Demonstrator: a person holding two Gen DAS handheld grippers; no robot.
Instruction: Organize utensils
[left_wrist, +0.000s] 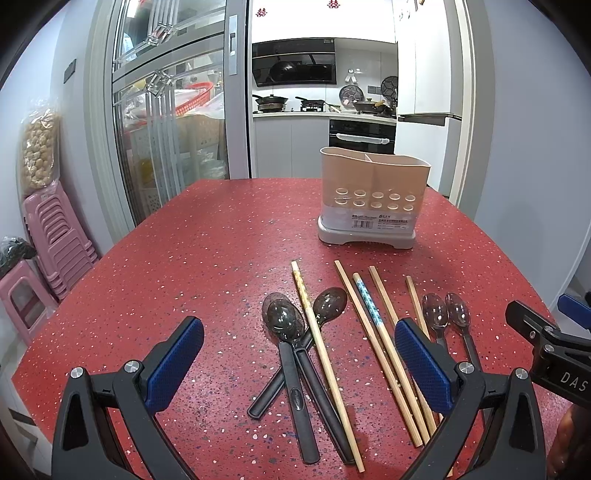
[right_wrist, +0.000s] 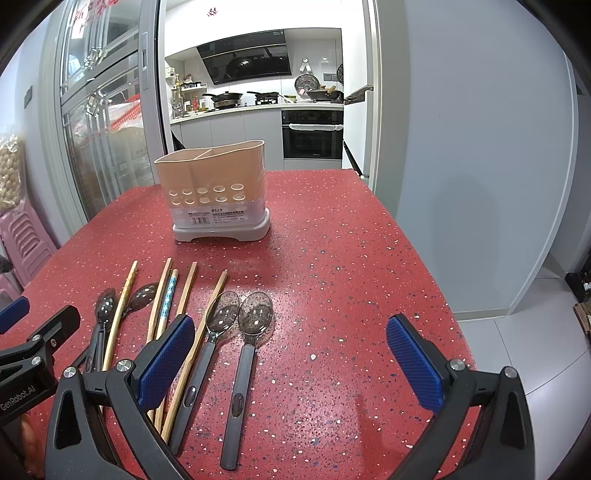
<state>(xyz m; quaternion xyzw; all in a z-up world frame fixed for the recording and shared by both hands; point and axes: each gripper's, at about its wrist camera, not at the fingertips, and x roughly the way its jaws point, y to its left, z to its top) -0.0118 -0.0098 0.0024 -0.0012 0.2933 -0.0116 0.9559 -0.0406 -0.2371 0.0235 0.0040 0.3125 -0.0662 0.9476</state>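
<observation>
The left gripper (left_wrist: 299, 363) hung over the red table (left_wrist: 166, 280) with its jaws wide open and nothing in them. Between its jaws lay three dark spoons (left_wrist: 286, 321) in a crossed heap, with one long chopstick (left_wrist: 325, 362) lying over them. More chopsticks (left_wrist: 384, 343) lay just inside its right jaw. The right gripper (right_wrist: 290, 360) was wide open too, and empty. Two spoons (right_wrist: 243, 321) lay side by side between its jaws, nearer the left one. A chopstick (right_wrist: 201, 336) lay beside them. The holder (right_wrist: 216, 192) stood upright, well ahead of both grippers.
</observation>
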